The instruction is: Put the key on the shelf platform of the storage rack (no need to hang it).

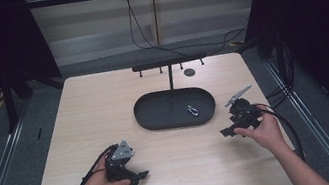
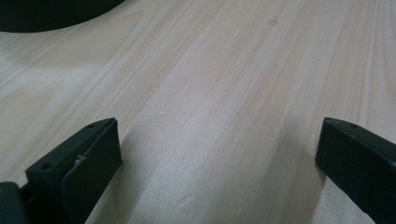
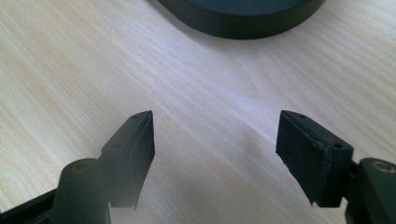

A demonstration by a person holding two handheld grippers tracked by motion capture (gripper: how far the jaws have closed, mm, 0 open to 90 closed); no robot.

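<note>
Hovering with both the left gripper [image 1: 138, 177] and right gripper [image 1: 225, 133] jaws wide apart and empty, that tiny keyring clip [image 1: 192, 110] in the black tray [image 1: 157, 119] ahead of the right jaws could easily slip out of a sloppy pinch.

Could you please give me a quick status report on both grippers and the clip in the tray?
Left gripper open, empty, low over table. Right gripper open, empty, beside tray. Metal clip lying in tray, untouched. Nothing in the way.
</note>
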